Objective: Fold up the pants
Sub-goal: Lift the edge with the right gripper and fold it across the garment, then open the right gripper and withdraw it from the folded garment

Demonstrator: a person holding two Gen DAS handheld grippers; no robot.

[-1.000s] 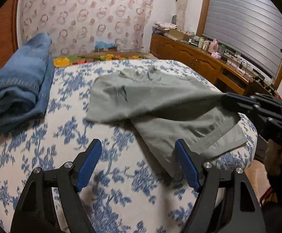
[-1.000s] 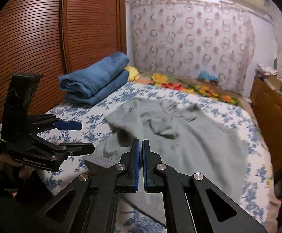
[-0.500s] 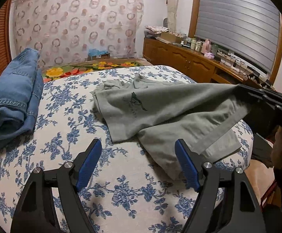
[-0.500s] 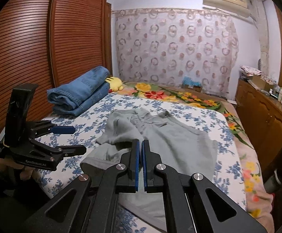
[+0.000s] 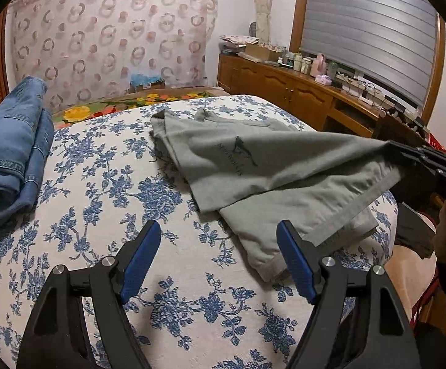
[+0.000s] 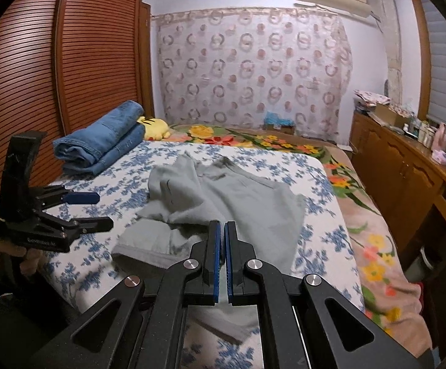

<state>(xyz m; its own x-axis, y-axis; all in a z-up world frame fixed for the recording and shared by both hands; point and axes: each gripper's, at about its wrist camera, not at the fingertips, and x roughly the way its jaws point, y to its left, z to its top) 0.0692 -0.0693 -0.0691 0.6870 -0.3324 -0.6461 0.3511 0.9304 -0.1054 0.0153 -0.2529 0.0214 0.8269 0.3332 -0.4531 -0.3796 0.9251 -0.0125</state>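
Right wrist view: "GenRobot" marks the open left gripper (image 6: 95, 210); right gripper (image 6: 222, 230) clamps grey pants (image 6: 223, 193).

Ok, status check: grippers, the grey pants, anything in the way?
Right gripper shut on grey pants, edge lifted off bed. Left gripper open, empty, beside pants. Folded jeans off to side, nothing in the way.

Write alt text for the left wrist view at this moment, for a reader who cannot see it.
Grey pants lie on a bed with a blue floral cover, one edge pinched and lifted by the right hand-held gripper at the picture's right side. The left hand-held gripper hovers open and empty in the foreground. Folded blue jeans rest at the left.
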